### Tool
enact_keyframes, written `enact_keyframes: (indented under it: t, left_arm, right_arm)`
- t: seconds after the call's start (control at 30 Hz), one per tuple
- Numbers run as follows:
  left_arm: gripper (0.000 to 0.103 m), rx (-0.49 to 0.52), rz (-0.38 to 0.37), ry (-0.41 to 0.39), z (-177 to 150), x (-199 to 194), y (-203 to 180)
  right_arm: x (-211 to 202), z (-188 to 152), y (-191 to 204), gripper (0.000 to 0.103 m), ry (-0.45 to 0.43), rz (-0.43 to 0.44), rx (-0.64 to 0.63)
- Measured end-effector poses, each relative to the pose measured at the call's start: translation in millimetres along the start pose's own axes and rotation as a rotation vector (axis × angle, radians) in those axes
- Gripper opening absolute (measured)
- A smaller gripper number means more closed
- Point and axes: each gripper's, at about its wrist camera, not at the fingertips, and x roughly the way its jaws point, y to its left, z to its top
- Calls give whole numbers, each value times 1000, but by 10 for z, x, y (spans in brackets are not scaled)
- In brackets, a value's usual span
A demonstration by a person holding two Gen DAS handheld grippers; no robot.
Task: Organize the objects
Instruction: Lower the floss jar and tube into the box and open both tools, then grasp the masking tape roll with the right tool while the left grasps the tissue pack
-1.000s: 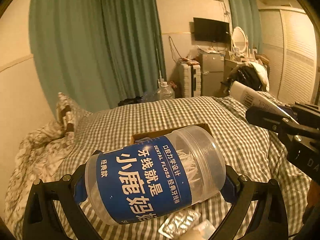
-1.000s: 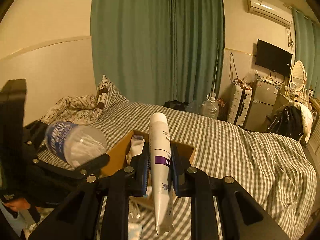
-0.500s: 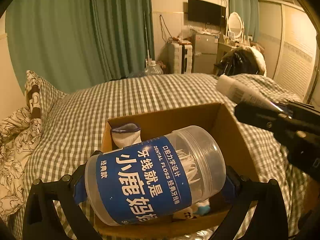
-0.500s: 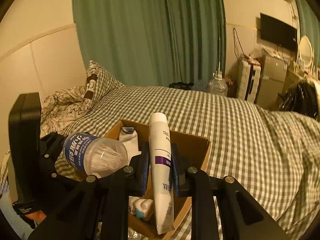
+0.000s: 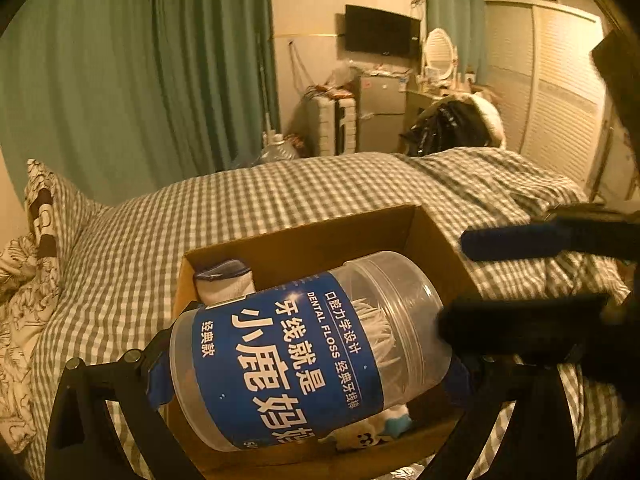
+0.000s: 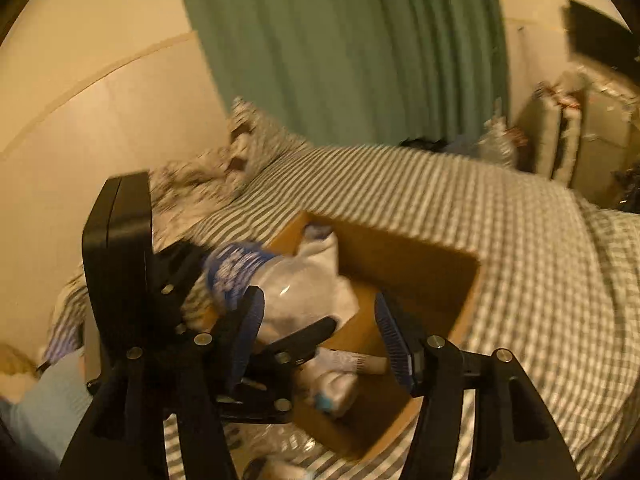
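Observation:
My left gripper (image 5: 308, 376) is shut on a clear dental floss jar (image 5: 304, 352) with a blue label and holds it on its side over the open cardboard box (image 5: 436, 240). The jar also shows in the right wrist view (image 6: 248, 276). My right gripper (image 6: 320, 340) is open and empty above the box (image 6: 460, 292). The white tube (image 6: 352, 360) lies inside the box below it. In the left wrist view the right gripper's fingers (image 5: 520, 240) reach in from the right. A white sock (image 5: 224, 284) lies in the box's far left corner.
The box sits on a bed with a checked cover (image 5: 280, 200). A pillow and patterned quilt (image 5: 24, 260) lie at the left. Foil packets (image 6: 276, 448) lie on the bed by the box's near edge. Green curtains (image 5: 140, 60) hang behind.
My right gripper has opened and the white tube has dropped into the box. The left gripper still holds the floss jar over the box. The right wrist view is blurred by motion.

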Motion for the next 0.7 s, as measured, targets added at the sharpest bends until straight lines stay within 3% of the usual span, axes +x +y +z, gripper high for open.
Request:
enact_keyframes:
  t: [0.23, 0.37, 0.5, 0.7]
  left_arm:
    - [103, 44, -24, -13, -70, -56, -16]
    - [103, 67, -86, -58, -101, -237, -80]
    - [103, 144, -18, -57, -71, -362, -212]
    - [103, 59, 67, 16, -193, -613, -110]
  right_arm:
    - [200, -124, 3, 63, 77, 77, 48]
    - [221, -147, -37, 65, 92, -28, 53]
    - [109, -170, -83, 65, 63, -31, 97]
    - [-415, -296, 10, 65, -32, -128, 90]
